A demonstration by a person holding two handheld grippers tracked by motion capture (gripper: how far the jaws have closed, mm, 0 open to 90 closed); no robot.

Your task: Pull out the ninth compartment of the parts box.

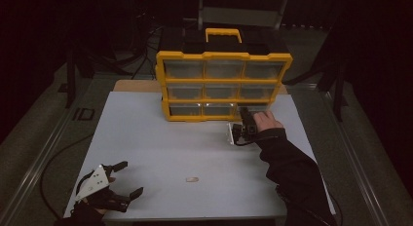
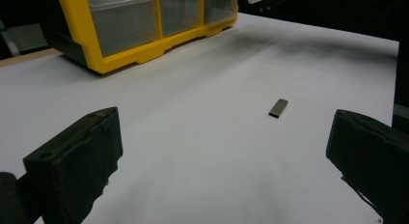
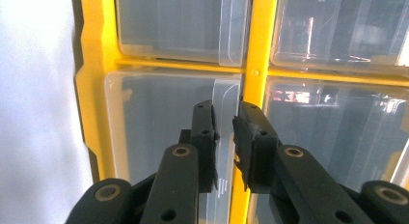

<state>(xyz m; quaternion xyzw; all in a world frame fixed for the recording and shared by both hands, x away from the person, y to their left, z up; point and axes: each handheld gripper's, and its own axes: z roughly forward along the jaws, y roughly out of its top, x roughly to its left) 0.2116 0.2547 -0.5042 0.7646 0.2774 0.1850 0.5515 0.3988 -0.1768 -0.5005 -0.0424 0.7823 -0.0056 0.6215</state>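
A yellow organizer [image 1: 224,84] with clear drawers stands at the far middle of the white tabletop [image 1: 156,138]. My right gripper [image 1: 245,111] reaches into its bottom-right drawer front. In the right gripper view the gripper [image 3: 224,115] is shut on that drawer's clear pull tab [image 3: 226,91], one pad on each side of it. Near the front left corner my left gripper [image 1: 129,178] rests open, nothing between its jaws [image 2: 224,120]. A small flat metal piece [image 1: 193,178] lies on the table to its right, beyond the jaws in the left gripper view [image 2: 279,108].
The organizer's yellow frame [image 2: 144,52] has a carry handle [image 1: 223,35] on top. A sleeved forearm [image 1: 292,172] comes in from the bottom right. Dark floor and cables surround the table.
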